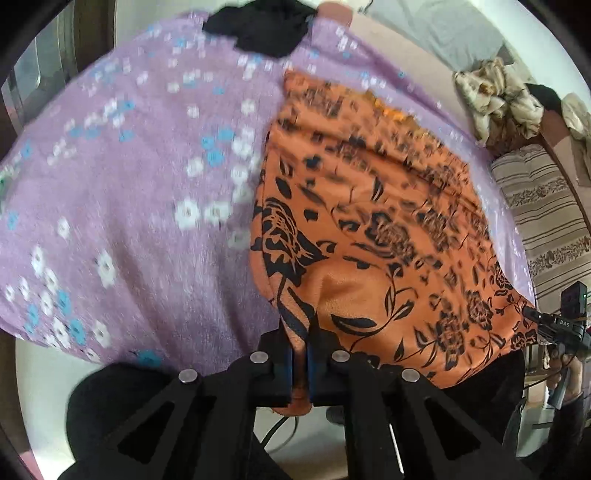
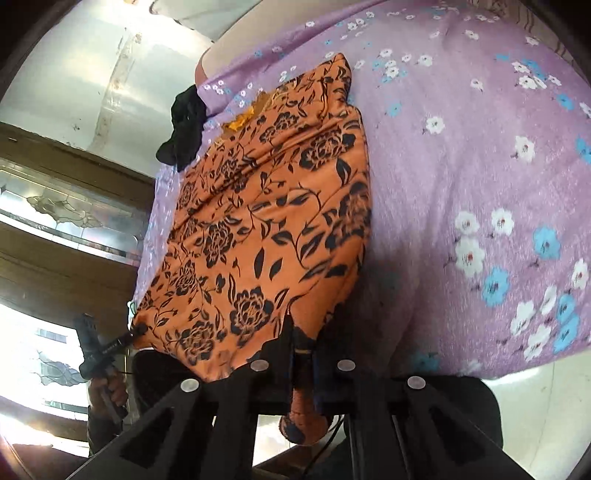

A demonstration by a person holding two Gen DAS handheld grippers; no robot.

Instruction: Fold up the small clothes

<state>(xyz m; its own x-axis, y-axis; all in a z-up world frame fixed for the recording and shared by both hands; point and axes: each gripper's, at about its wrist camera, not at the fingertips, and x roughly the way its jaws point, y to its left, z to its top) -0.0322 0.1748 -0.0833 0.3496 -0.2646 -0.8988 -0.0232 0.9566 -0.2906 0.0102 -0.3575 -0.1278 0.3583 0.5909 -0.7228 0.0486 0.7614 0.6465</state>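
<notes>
In the left wrist view, the left gripper (image 1: pixel 301 354) had its jaws pressed together on a corner of the orange cloth with black flowers (image 1: pixel 376 229), a bunch of the fabric poking out below the blue pads (image 1: pixel 286 369). From that pinch the cloth ran up and to the right over the purple flowered bedsheet (image 1: pixel 129 177), with a black garment (image 1: pixel 262 29) lying at the sheet's far edge. At the right edge the right gripper (image 1: pixel 526 314) met the cloth's other near corner, though its jaws were too small there to judge. In the right wrist view, the right gripper (image 2: pixel 301 354) was likewise clamped on the orange cloth (image 2: pixel 269 221), with a wad of fabric hanging beneath its fingers (image 2: pixel 317 373). The cloth stretched away up and to the left across the bedsheet (image 2: pixel 461 166), and the left gripper (image 2: pixel 138 328) reached the cloth's corner at lower left, a hand (image 2: pixel 109 391) holding its handle.
</notes>
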